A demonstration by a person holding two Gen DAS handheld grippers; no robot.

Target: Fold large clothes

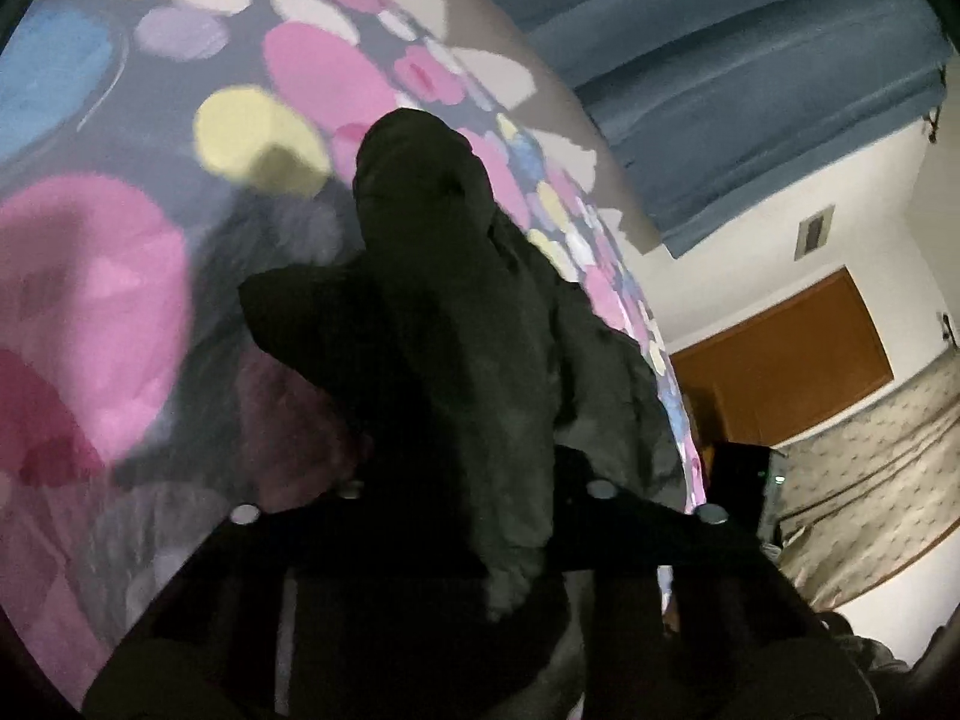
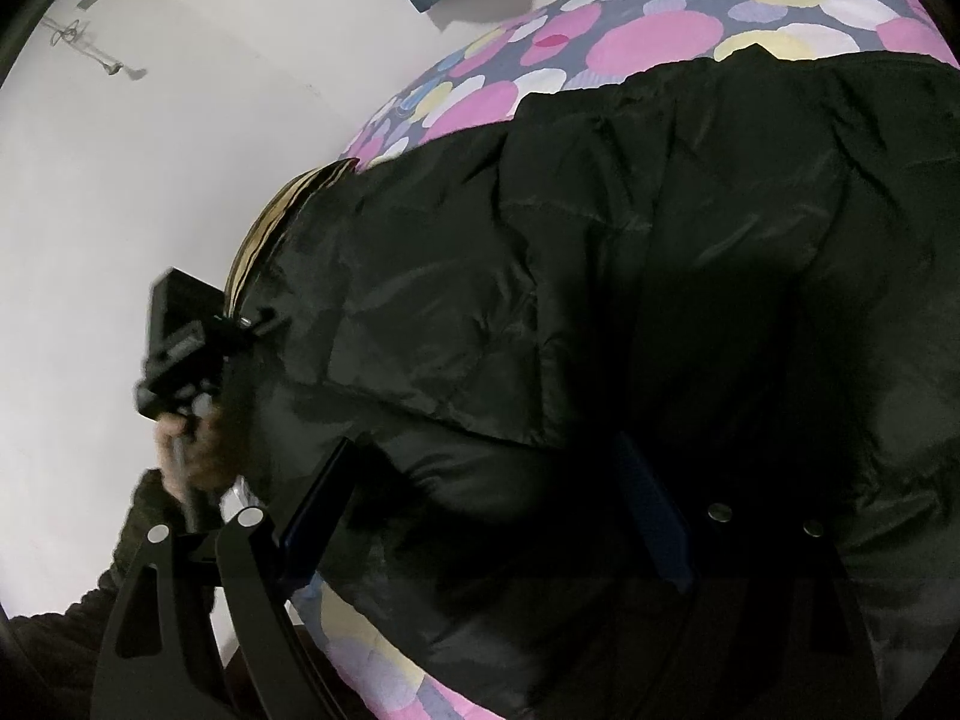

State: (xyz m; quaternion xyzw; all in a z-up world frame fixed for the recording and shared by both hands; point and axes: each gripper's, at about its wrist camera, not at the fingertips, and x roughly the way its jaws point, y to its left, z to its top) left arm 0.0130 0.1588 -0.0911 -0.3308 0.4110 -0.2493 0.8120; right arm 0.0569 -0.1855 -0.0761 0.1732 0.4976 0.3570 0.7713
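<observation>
Black padded jacket (image 2: 600, 300) lies spread over the bed's spotted cover (image 2: 654, 36), one edge hanging at the bedside. Left gripper (image 1: 480, 516): a bunched fold of the jacket rises between its fingers, jaws narrowed on it; the contact itself appears pinched, though too dark to be sure. Right gripper (image 2: 480, 516): jaws wide apart, straddling the jacket's surface, pads not pressing.

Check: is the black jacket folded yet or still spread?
Mostly spread: black jacket lies across the dotted bedspread, one part lifted in the left gripper.
</observation>
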